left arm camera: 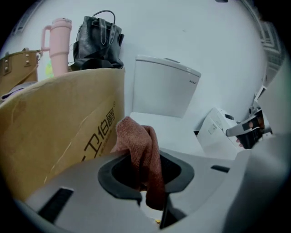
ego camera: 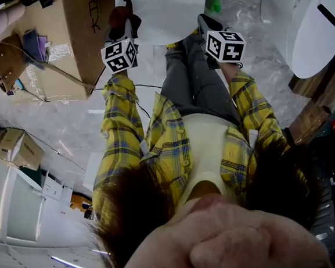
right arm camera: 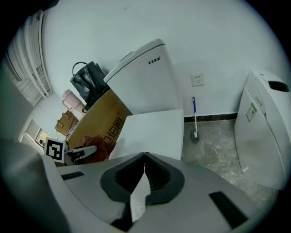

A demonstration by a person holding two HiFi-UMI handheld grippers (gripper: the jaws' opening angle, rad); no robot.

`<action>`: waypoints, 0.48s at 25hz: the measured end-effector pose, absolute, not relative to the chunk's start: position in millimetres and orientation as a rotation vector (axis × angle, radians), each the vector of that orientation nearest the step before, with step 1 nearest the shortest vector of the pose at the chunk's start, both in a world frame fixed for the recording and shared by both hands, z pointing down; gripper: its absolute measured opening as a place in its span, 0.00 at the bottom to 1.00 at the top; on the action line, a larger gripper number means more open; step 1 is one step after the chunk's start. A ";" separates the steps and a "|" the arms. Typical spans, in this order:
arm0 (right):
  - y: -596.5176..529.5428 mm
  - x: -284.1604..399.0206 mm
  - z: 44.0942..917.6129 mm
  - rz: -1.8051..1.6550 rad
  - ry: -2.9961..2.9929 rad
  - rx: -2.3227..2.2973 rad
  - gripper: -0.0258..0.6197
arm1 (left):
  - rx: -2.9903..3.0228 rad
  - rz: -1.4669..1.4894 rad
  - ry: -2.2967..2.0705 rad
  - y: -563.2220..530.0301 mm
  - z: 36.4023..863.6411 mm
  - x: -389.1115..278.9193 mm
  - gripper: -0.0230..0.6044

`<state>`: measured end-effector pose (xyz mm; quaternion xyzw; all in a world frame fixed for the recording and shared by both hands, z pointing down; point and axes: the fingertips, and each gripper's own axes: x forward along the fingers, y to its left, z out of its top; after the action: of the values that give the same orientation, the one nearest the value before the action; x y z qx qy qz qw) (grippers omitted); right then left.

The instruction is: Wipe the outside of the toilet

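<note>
The white toilet shows its tank (right arm camera: 145,82) and shut lid (right arm camera: 152,132) straight ahead in the right gripper view; the tank (left arm camera: 163,86) also stands ahead in the left gripper view. My left gripper (left arm camera: 142,157) is shut on a reddish-brown cloth (left arm camera: 136,136) that sticks up past the jaws, close to the lid's left edge. My right gripper (right arm camera: 144,157) is shut on a thin white sheet of tissue (right arm camera: 137,200), just in front of the lid. In the head view both marker cubes, left (ego camera: 120,54) and right (ego camera: 225,45), flank the white lid (ego camera: 162,11).
A cardboard box (left arm camera: 59,123) stands against the toilet's left side, with a pink tumbler (left arm camera: 59,45) and a black bag (left arm camera: 97,43) behind it. A toilet brush (right arm camera: 194,118) leans on the wall to the right. A second white toilet (right arm camera: 263,136) stands further right on the marble floor.
</note>
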<state>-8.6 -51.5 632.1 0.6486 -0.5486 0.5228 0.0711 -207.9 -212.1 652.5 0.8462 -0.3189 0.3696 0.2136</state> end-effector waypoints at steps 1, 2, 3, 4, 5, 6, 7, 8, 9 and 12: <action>-51.2 -9.2 632.4 1.573 -1.651 1.947 0.08 | 2.335 1.048 -0.908 -214.0 657.1 -214.1 0.19; -50.7 -9.4 632.7 1.573 -1.652 1.944 0.08 | 2.323 1.069 -0.922 -215.0 662.0 -218.7 0.19; -50.0 -9.4 633.1 1.575 -1.652 1.941 0.08 | 2.311 1.087 -0.927 -214.7 666.8 -221.3 0.19; -49.1 -9.3 633.7 1.577 -1.651 1.938 0.08 | 2.302 1.101 -0.923 -213.5 671.5 -222.2 0.19; -48.2 -9.3 634.5 1.579 -1.649 1.936 0.08 | 2.296 1.114 -0.915 -211.7 675.9 -221.9 0.19; -47.2 -9.5 635.3 1.581 -1.648 1.933 0.08 | 2.291 1.125 -0.905 -209.6 680.2 -221.0 0.19; -46.2 -9.8 636.0 1.583 -1.646 1.931 0.08 | 2.285 1.136 -0.896 -207.4 684.6 -219.8 0.19; -45.3 -10.1 636.6 1.584 -1.645 1.930 0.08 | 2.279 1.147 -0.889 -205.2 688.9 -218.5 0.19; -44.5 -10.2 637.0 1.586 -1.643 1.929 0.08 | 2.272 1.158 -0.884 -203.0 693.0 -217.1 0.19; -42.2 -9.3 638.0 1.593 -1.636 1.936 0.08 | 2.263 1.185 -0.859 -195.3 701.3 -209.6 0.19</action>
<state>-9.3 -42.2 638.0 0.6449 -0.5450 0.5307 0.0742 -209.6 -195.3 701.3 0.8188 -0.3107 0.4289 0.2215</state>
